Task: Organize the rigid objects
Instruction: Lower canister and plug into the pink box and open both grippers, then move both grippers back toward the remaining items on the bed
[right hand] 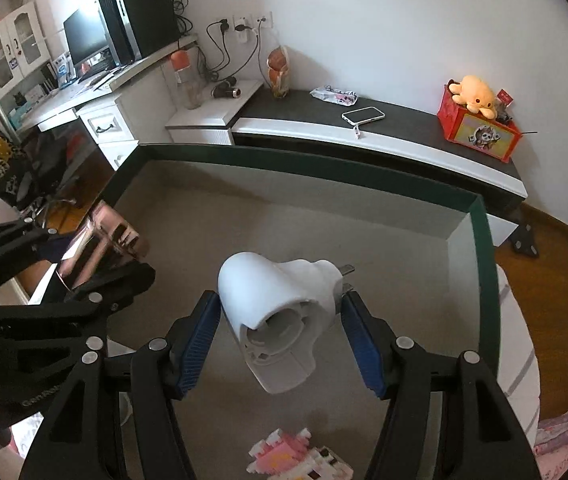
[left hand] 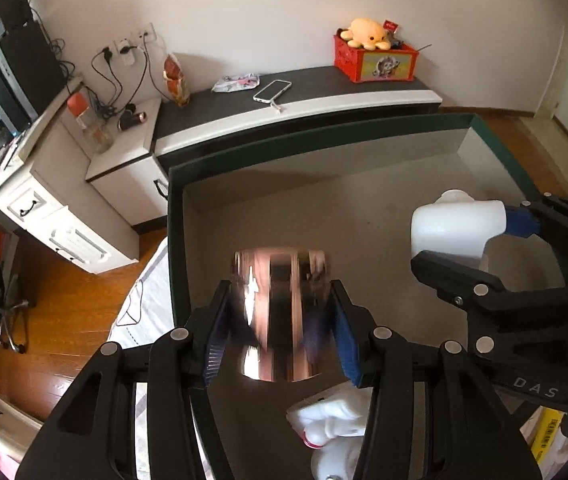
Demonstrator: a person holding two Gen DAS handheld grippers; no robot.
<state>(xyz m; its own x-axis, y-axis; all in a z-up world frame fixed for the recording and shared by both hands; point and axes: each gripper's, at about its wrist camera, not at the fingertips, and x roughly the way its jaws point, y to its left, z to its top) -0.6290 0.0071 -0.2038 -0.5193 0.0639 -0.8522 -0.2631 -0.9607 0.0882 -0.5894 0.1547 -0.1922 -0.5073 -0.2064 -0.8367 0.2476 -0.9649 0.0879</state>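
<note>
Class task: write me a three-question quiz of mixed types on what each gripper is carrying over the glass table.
1. True or false: the left gripper is shut on a shiny copper-coloured cup.
2. What does the right gripper hold? A) the phone B) a white plastic plug-in device C) the plush toy
3. Fill in: below the right gripper, on the glass table, lies a pink and white ______ toy.

Key
1. True; both blue pads press on its sides.
2. B; metal prongs show at its far end.
3. Brick-built (building-block).
</note>
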